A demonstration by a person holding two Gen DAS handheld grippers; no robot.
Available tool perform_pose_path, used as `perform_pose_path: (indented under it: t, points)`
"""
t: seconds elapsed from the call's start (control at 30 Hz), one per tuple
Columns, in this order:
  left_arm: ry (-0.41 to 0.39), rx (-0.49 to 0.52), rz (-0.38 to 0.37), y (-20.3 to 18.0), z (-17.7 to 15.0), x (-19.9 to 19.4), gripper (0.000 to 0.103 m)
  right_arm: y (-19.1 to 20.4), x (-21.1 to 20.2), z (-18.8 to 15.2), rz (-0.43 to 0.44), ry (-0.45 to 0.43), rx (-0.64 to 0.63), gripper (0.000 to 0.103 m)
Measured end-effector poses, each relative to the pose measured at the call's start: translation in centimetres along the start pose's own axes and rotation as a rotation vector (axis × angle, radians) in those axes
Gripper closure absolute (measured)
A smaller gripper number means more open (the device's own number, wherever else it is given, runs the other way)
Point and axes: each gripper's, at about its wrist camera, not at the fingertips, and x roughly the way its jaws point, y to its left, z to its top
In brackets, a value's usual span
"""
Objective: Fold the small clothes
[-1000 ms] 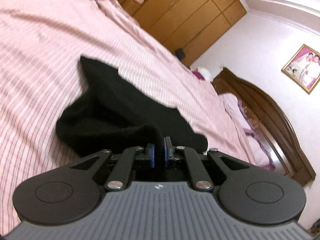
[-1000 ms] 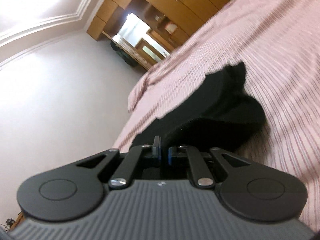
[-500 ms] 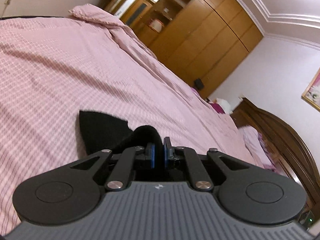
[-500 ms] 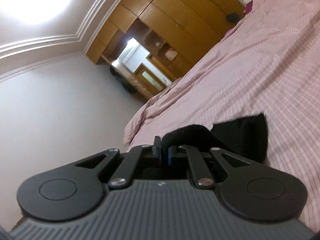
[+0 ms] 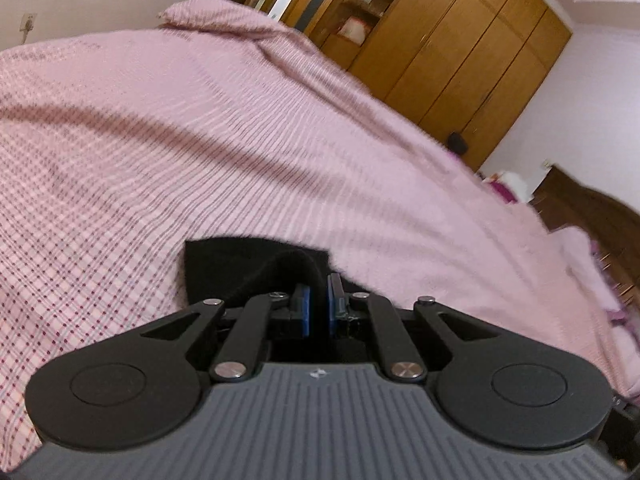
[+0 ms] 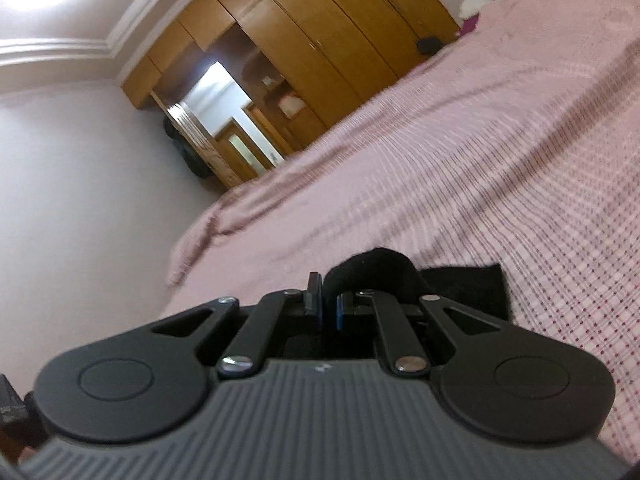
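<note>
A small black garment (image 5: 240,268) lies on the pink striped bedspread (image 5: 200,140), just beyond my left gripper (image 5: 317,304). The left gripper is shut on a fold of the garment, which bulges up between the blue pads. In the right wrist view the same black garment (image 6: 460,284) shows past my right gripper (image 6: 329,304), which is shut on another fold of it. Most of the cloth is hidden under both gripper bodies.
The bedspread (image 6: 500,140) fills the space ahead. A wooden wardrobe (image 5: 460,48) stands at the far side of the room. A dark wooden headboard (image 5: 592,216) with pillows is at the right. An open doorway (image 6: 224,120) shows by the wardrobe.
Both grippers have carried the held edge of the black garment over itself and down toward the bed. The visible cloth has shrunk to a short flat patch in front of each gripper.
</note>
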Motion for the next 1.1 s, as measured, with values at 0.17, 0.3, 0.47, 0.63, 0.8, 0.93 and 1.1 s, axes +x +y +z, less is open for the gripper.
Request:
perform_pose_path:
  t: [0.17,0.3,0.47,0.63,0.8,0.93,1.1]
  points:
    - [0.038,0.02,0.029,1.6,-1.3,2.1,0.093,-1.1,1.4,-1.3,-0.076,0.045,-0.021,0.093]
    - [0.042,0.062,0.036,1.4,-1.5,2.2,0.093,-1.9,2.1,-2.1,-0.091,0.076,-0.016,0.095]
    - [0.052,0.12,0.039,0.2,-1.2,0.7,0.09,-1.5,1.5,-1.5,-0.097,0.098,0.0,0.09]
    - [0.047,0.158,0.023,-0.9,-1.4,-1.9,0.069,-1.0,-0.9,-0.6,-0.071,0.085,0.034,0.043]
    - [0.059,0.151,-0.012,-1.5,-2.3,-3.8,0.061,-0.3,-2.5,-0.7,-0.046,0.136,0.035,0.043]
    - [0.084,0.135,-0.053,-1.8,-2.9,-4.1,0.059,0.1,-3.5,-1.5,-0.017,0.161,0.032,0.043]
    - [0.105,0.105,-0.057,-1.8,-3.1,-2.7,0.059,0.6,-2.8,-2.6,-0.008,0.204,0.002,0.044]
